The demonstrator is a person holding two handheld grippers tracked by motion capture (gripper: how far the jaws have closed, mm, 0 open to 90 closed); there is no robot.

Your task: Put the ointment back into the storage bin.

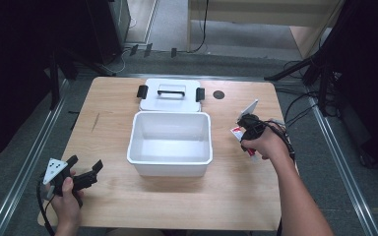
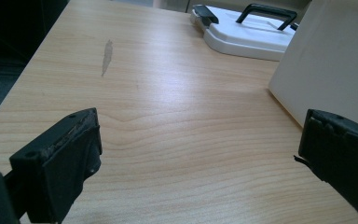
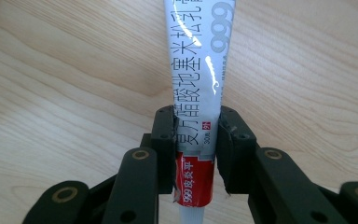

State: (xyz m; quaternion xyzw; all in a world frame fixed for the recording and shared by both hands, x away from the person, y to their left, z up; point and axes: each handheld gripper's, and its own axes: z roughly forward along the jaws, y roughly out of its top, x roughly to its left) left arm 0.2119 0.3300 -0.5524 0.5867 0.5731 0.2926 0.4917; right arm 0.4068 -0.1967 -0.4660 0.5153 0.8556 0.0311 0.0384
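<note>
A white and red ointment box (image 3: 196,93) with grey print is clamped between the pads of my right gripper (image 3: 196,140), which is shut on it just above the wooden table. In the high view that right gripper (image 1: 243,133) is to the right of the white tub (image 1: 170,143), with the ointment box (image 1: 237,132) showing red and white under the hand. My left gripper (image 1: 84,166) rests near the table's front left corner, its jaws spread wide with nothing between them. In the left gripper view its fingertips (image 2: 60,158) frame bare wood.
The open white tub stands in the middle of the table; its side wall (image 2: 331,60) rises at the right in the left gripper view. Its lid (image 1: 171,95) with black handle and clips lies flat behind it. A dark round hole (image 1: 219,94) marks the tabletop at the back right.
</note>
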